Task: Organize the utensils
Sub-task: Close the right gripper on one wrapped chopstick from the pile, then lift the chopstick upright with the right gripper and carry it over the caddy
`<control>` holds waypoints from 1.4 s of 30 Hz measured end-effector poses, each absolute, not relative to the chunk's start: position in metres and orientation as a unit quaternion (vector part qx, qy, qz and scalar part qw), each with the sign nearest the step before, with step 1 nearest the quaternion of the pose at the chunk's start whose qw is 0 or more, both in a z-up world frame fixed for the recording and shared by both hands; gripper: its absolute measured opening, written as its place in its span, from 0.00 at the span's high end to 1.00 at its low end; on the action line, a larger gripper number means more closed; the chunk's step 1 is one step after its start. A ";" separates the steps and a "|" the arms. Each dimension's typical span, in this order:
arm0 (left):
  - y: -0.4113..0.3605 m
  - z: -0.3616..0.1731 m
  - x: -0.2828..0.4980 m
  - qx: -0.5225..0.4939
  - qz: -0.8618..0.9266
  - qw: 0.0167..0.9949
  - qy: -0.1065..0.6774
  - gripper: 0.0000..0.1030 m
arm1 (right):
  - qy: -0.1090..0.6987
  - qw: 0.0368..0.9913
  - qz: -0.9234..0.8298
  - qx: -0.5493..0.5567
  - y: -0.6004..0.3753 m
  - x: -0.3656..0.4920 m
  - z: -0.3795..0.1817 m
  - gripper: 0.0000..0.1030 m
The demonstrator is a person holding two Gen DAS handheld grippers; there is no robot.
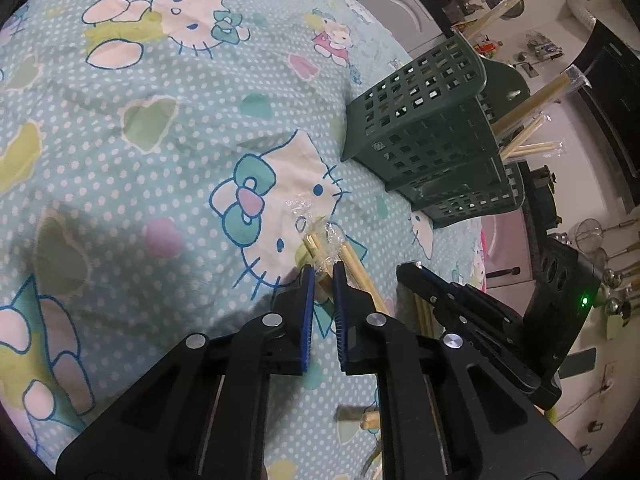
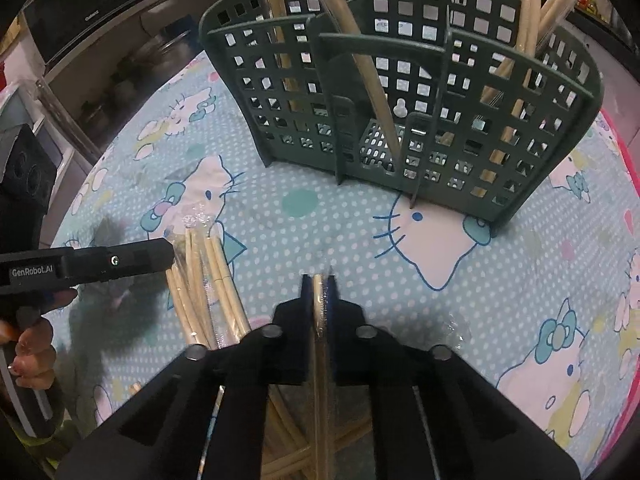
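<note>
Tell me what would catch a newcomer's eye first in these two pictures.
First the cartoon-cat tablecloth, pale blue with white dots, which fills both views. Then the dark green slotted utensil caddy standing on it at the far side, with wrapped chopsticks leaning in its compartments. Nearer, the right tool is shut on one wrapped pair, while the left tool straddles the tips of the loose chopstick pile on the cloth.
</note>
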State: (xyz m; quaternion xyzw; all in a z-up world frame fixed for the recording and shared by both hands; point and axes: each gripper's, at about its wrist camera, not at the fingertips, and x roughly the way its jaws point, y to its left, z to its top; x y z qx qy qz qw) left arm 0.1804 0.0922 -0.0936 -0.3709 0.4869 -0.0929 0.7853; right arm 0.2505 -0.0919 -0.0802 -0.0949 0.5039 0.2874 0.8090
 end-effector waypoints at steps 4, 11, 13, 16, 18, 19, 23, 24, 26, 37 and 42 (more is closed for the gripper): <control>0.096 -0.086 0.178 -0.372 -0.095 0.794 0.471 0.96 | 0.493 0.818 0.287 -0.081 -0.099 0.247 -0.072 0.95; 0.100 -0.067 0.176 -0.365 -0.102 0.808 0.451 0.97 | 0.468 0.835 0.285 -0.056 -0.114 0.244 -0.048 0.95; 0.097 -0.059 0.176 -0.358 -0.107 0.814 0.445 0.97 | 0.460 0.841 0.283 -0.047 -0.118 0.242 -0.042 0.95; 0.091 -0.045 0.174 -0.348 -0.119 0.823 0.433 0.97 | 0.446 0.849 0.281 -0.036 -0.125 0.239 -0.030 0.95; 0.085 -0.035 0.173 -0.338 -0.128 0.830 0.425 0.97 | 0.435 0.856 0.279 -0.029 -0.129 0.235 -0.022 0.95; 0.082 -0.029 0.172 -0.332 -0.132 0.834 0.420 0.97 | 0.428 0.860 0.278 -0.026 -0.132 0.234 -0.017 0.95; 0.069 -0.010 0.170 -0.309 -0.146 0.848 0.405 0.98 | 0.406 0.871 0.277 -0.016 -0.139 0.227 0.000 0.95; 0.065 -0.006 0.170 -0.303 -0.149 0.851 0.402 0.98 | 0.401 0.873 0.276 -0.015 -0.142 0.225 0.004 0.95; 0.060 0.001 0.168 -0.292 -0.155 0.857 0.396 0.98 | 0.387 0.881 0.274 -0.015 -0.147 0.221 0.014 0.95; 0.041 0.027 0.160 -0.267 -0.182 0.870 0.373 0.98 | 0.336 0.903 0.268 -0.006 -0.160 0.205 0.047 0.95; 0.034 0.038 0.158 -0.259 -0.193 0.873 0.365 0.98 | 0.317 0.910 0.266 -0.004 -0.163 0.199 0.058 0.95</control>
